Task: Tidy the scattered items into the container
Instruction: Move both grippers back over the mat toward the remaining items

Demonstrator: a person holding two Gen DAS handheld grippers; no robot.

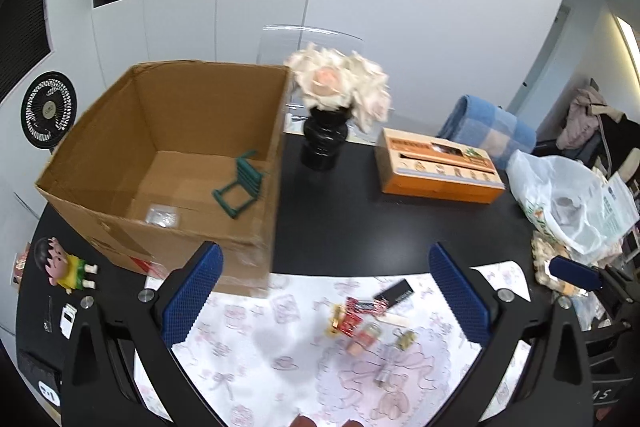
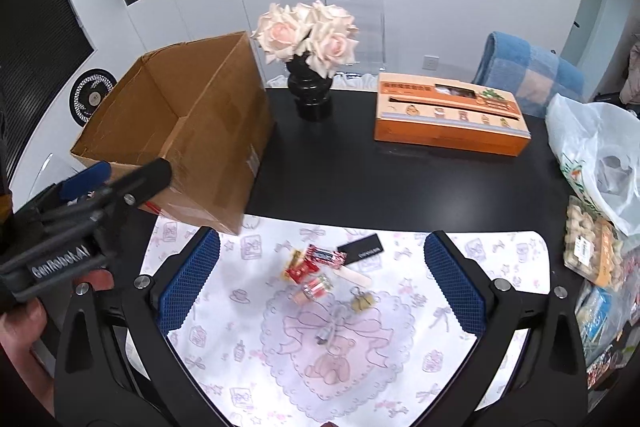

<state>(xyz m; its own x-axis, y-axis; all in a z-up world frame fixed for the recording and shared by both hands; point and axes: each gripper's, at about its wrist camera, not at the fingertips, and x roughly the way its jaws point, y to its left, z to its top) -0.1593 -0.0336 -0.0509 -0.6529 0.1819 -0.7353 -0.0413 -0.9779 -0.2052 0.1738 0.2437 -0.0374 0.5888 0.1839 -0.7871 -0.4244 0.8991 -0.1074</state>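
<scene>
1. The left gripper (image 1: 326,291) hangs above the patterned cloth (image 1: 256,343) with its blue-padded fingers spread wide and nothing between them.
2. The right gripper (image 2: 322,281) sits the same way over the cloth: jaws wide apart, empty. In the left wrist view only one blue pad of it pokes in at the right edge.
3. The cardboard box (image 1: 168,155) stands open on the black table (image 1: 400,227), its near corner resting on the cloth's far edge. Inside lie a green folding rack (image 1: 240,185) and a small clear packet (image 1: 161,215) on the floor of the box; from the right wrist view the interior is hidden by the wall.
4. The scattered items wait in a loose cluster on the cloth: a red candy wrapper (image 2: 326,255), a black card (image 2: 361,249), a small jar (image 2: 316,287), a pale flat stick (image 2: 356,275), a gold binder clip (image 2: 362,301) and a faint cable (image 2: 330,327) that is hard to make out against the print.
5. In the left view the cluster is blurred.
6. A cartoon figurine (image 1: 66,265) lies left of the box, and beside it are small items I cannot identify.
7. A hand (image 2: 24,323) holding the left tool is cut off at the frame edge.
</scene>
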